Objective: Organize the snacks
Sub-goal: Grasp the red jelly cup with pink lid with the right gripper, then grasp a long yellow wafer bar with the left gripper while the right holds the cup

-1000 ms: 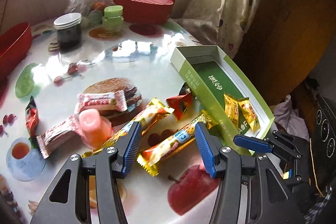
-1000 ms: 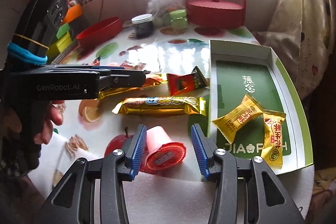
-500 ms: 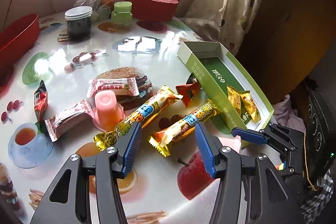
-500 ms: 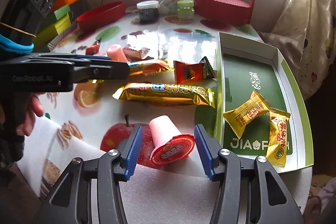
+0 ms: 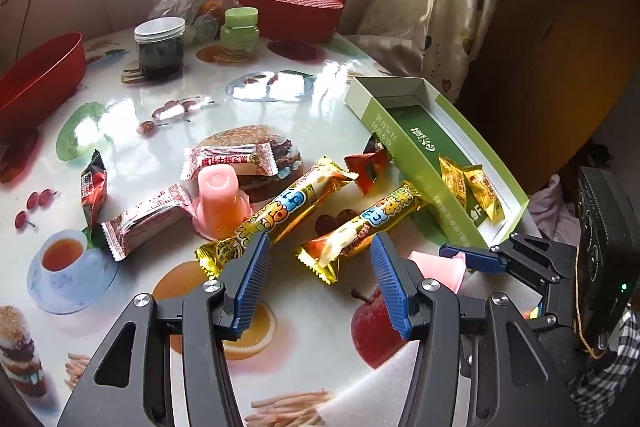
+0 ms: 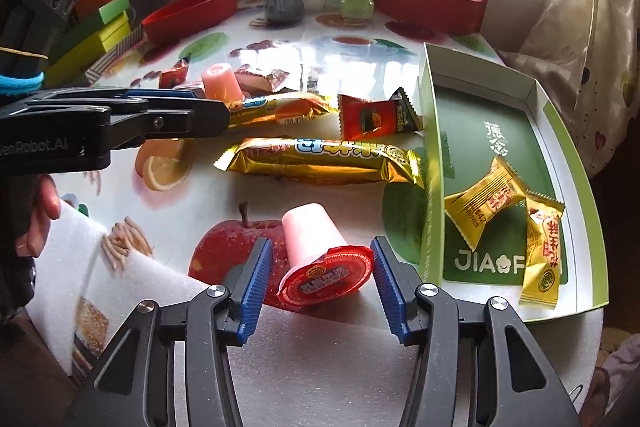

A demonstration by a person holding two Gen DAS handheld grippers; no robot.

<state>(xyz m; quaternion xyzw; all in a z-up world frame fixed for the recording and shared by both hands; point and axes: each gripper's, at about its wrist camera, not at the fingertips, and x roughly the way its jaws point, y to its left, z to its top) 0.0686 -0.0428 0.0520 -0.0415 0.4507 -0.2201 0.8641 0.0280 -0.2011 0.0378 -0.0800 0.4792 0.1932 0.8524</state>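
Our right gripper [image 6: 318, 271] has just been opening around the tipped jelly cup [image 6: 320, 259] at the table's near edge, pads apart from it. Our left gripper [image 5: 318, 277] hangs open, empty.

- The pink jelly cup [image 5: 438, 267] beside the green box [image 5: 416, 163] is mostly hidden behind the left gripper [image 5: 320, 277].
- The red bowl [image 5: 38, 79] is cut off at the frame's edge.
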